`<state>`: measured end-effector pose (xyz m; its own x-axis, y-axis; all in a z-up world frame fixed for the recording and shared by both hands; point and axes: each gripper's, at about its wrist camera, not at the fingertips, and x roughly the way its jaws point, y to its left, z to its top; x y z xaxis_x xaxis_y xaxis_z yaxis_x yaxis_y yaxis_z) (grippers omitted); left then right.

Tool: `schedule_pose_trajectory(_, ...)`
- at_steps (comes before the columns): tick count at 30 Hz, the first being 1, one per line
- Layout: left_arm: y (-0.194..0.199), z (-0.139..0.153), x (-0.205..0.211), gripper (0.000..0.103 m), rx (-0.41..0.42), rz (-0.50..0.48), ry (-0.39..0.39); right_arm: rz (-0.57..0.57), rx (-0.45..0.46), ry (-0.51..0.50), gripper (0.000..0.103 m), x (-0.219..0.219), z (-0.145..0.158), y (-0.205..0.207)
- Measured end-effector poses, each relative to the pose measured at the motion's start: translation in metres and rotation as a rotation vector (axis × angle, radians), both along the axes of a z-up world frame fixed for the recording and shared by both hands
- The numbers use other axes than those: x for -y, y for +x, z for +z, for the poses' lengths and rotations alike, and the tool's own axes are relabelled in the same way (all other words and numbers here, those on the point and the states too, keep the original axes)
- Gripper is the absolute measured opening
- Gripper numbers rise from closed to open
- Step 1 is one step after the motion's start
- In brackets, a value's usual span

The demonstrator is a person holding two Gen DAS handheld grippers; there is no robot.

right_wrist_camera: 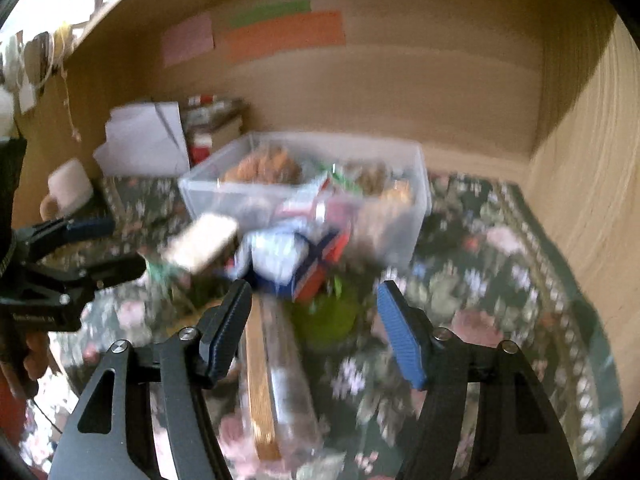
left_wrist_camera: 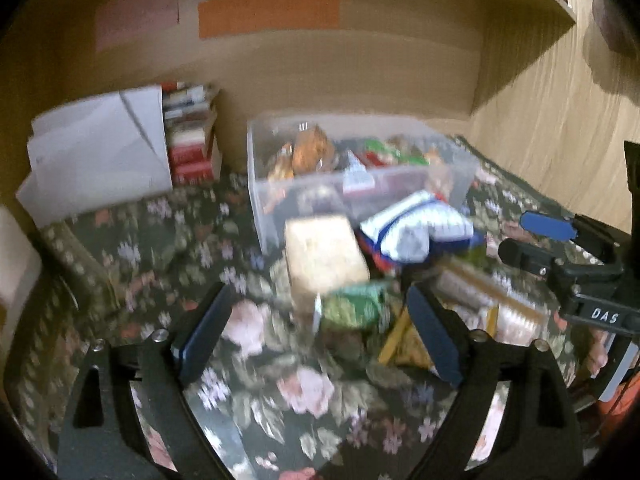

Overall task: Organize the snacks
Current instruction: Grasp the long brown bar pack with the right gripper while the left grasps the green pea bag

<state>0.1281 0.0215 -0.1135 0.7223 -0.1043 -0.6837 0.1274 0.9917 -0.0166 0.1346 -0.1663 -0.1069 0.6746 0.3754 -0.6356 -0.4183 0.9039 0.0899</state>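
As both cameras were blurred by motion, the identities below were read only in outline.

Setting: a floral cloth (left_wrist_camera: 248, 376) covered the surface inside a wooden alcove; a loose pile of snacks lay just in front of a clear bin (left_wrist_camera: 260, 200).

Left gripper (left_wrist_camera: 316, 332): jaws spread wide, nothing between them, aimed at the near edge of the pile.

Right gripper (right_wrist_camera: 316, 320): jaws parted with nothing pinched; a long clear-wrapped pack (right_wrist_camera: 276, 384) lay on the cloth between and below them, untouched as far as could be told.

Tan packet (left_wrist_camera: 324, 252): flat and block-like, probably stiff and light; best taken across its narrow sides.

Blue-and-white bag (left_wrist_camera: 416, 228): crumpled, soft film, likely slippery and light; a pinch on a gathered fold would suit.

Green pouch (left_wrist_camera: 352, 304): small, soft, crushable; a gentle grip at the middle was indicated.

Long clear-wrapped pack: rigid tray under smooth film, contents possibly brittle; a grip across its width near mid-length seemed soundest.

Clear bin: open-topped, already partly filled with orange, red and green wrapped snacks, heaped loosely.

White box (left_wrist_camera: 100, 152): beside the bin, contents hidden.
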Motion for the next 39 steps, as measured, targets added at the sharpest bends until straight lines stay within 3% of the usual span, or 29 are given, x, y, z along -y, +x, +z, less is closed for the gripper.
schedule_pose_trajectory(7, 0.004, -0.027, 0.005, 0.09, -0.058, 0.011, 0.001, 0.029, -0.099, 0.034, 0.063, 0.003, -0.024, -0.01)
schedule_pose_trajectory(17, 0.022, -0.037, 0.014, 0.09, -0.034, 0.038, -0.021, 0.072, -0.123, 0.006, 0.063, -0.013, -0.035, -0.008)
schedule_pose_trajectory(19, 0.025, -0.039, 0.016, 0.09, -0.036, 0.037, -0.026, 0.08, -0.136, 0.01, 0.061, -0.014, -0.039, -0.006)
schedule_pose_trajectory(22, 0.027, -0.042, 0.016, 0.09, -0.037, 0.041, -0.04, 0.086, -0.129, 0.004, 0.048, -0.016, -0.042, -0.006)
schedule_pose_trajectory(24, 0.028, -0.043, 0.014, 0.083, -0.034, 0.053, -0.048, 0.108, -0.131, 0.012, 0.039, -0.017, -0.041, -0.007)
schedule_pose_trajectory(29, 0.031, -0.048, 0.006, 0.059, -0.054, 0.081, -0.077, 0.115, -0.102, -0.009, 0.036, -0.021, -0.041, -0.011)
schedule_pose_trajectory(32, 0.026, -0.046, 0.0, 0.053, -0.042, 0.086, -0.098, 0.117, -0.106, 0.01, 0.036, -0.019, -0.04, -0.011)
schedule_pose_trajectory(39, 0.007, -0.031, -0.007, 0.053, 0.002, 0.084, -0.098, 0.122, -0.074, 0.028, 0.036, -0.018, -0.027, -0.022)
